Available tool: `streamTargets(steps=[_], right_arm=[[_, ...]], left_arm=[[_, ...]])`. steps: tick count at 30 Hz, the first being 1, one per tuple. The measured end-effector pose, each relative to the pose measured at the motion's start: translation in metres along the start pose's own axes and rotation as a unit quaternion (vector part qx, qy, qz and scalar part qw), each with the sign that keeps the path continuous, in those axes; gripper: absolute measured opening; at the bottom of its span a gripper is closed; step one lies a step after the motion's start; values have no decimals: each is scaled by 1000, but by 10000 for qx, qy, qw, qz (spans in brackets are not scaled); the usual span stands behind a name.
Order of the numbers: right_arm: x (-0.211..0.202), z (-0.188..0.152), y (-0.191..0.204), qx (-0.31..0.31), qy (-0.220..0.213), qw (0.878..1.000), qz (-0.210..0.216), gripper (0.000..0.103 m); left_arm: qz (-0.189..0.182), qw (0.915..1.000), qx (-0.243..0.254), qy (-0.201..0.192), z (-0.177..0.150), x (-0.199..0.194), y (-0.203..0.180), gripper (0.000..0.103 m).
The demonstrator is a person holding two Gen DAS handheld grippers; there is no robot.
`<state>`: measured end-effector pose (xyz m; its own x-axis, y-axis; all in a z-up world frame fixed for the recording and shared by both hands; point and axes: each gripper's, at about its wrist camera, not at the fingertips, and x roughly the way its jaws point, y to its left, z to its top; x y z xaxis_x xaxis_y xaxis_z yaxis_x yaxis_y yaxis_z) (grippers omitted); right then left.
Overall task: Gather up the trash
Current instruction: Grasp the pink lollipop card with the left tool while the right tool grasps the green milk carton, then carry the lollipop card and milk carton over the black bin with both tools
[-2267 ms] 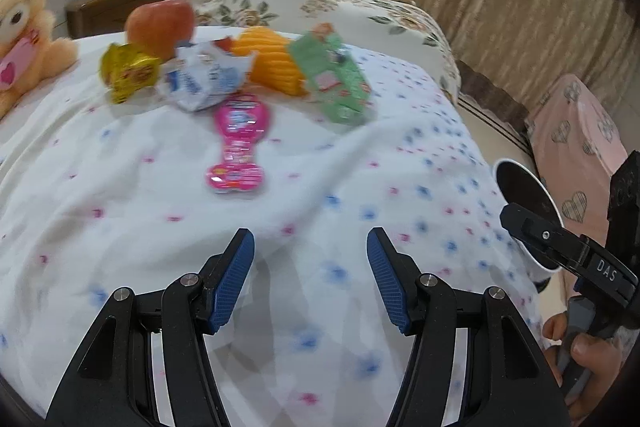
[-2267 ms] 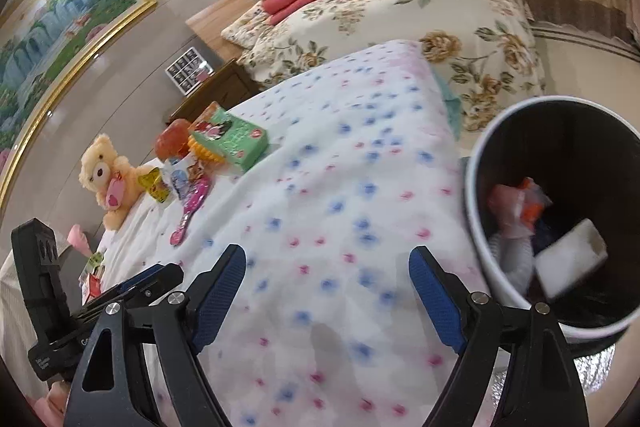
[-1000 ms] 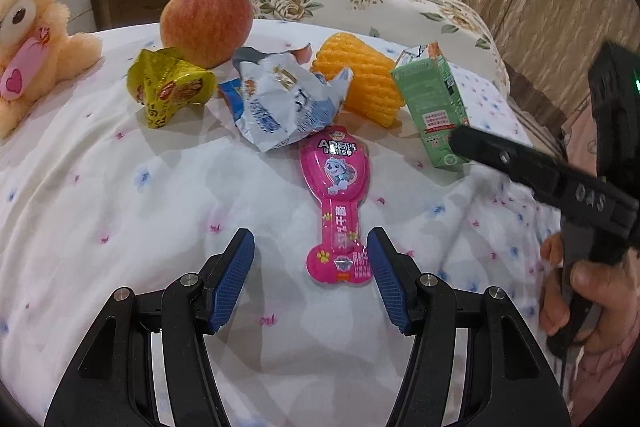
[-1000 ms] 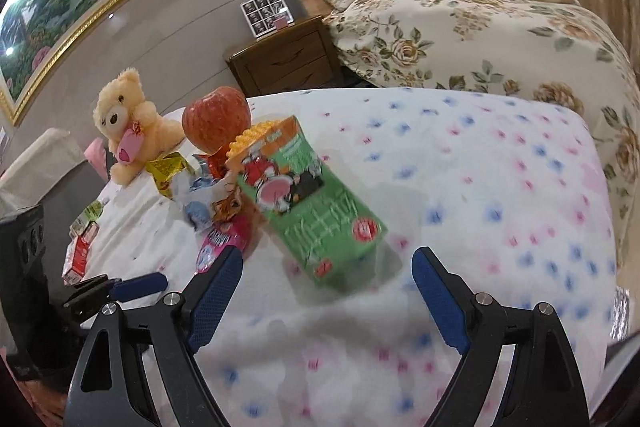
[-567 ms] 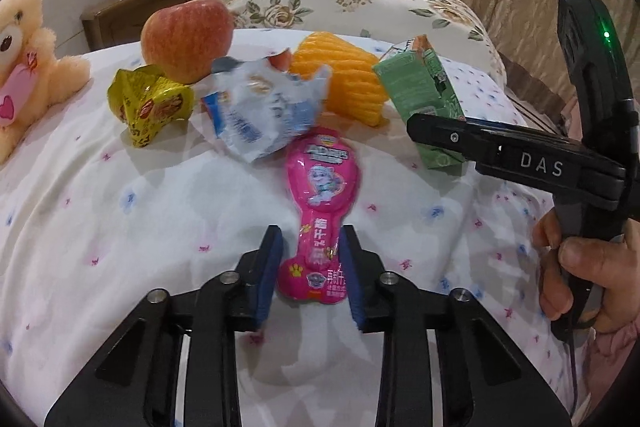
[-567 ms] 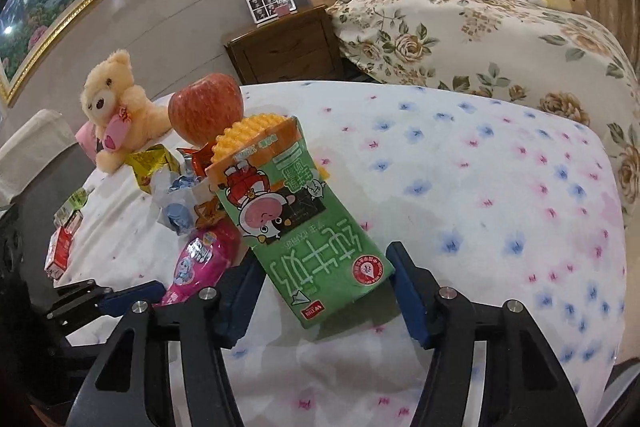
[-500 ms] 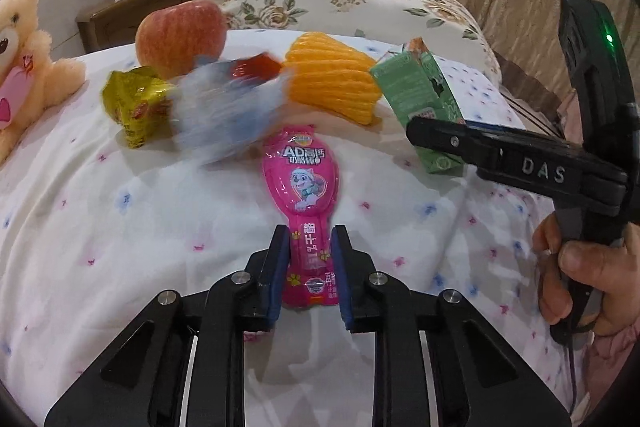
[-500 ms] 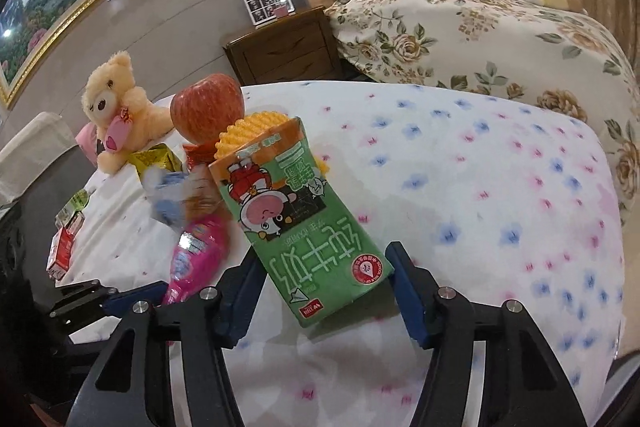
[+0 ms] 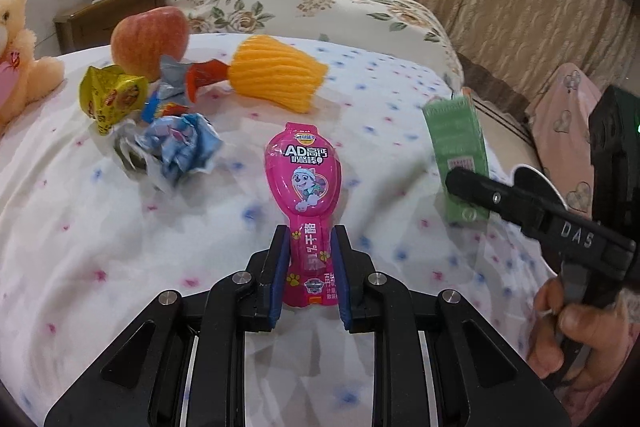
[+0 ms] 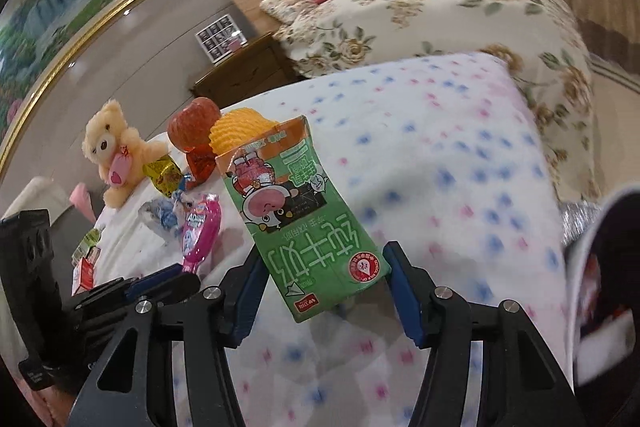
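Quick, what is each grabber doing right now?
Left gripper: closed on the pink snack packet.
Right gripper: closed on the green milk carton.

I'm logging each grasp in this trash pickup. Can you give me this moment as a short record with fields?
surface: bed with a dotted sheet
left gripper: jaws shut on the pink snack packet, having just closed
right gripper: jaws shut on the green milk carton, having just closed
carton position: lifted and tilted off the sheet
trash on sheet: yellow wrapper, crumpled blue wrapper
other things: apple, teddy bear
bin: at the bed's edge, blurred
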<state>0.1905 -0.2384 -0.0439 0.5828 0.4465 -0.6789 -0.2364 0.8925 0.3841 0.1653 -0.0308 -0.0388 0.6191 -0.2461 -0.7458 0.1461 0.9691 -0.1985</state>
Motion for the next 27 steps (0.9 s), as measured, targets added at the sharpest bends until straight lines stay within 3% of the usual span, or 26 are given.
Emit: streamTargets(steps=[15,27], right_arm=[[-59,-42,-37,611,-283,9971,-344,54],[-84,-57,-53,827,-567,9937,-493,53]], left_arm=[[-509,9976,477,46,-22,-11,-63,19],[-613,9962,606,78,-26,-12,-81,19]])
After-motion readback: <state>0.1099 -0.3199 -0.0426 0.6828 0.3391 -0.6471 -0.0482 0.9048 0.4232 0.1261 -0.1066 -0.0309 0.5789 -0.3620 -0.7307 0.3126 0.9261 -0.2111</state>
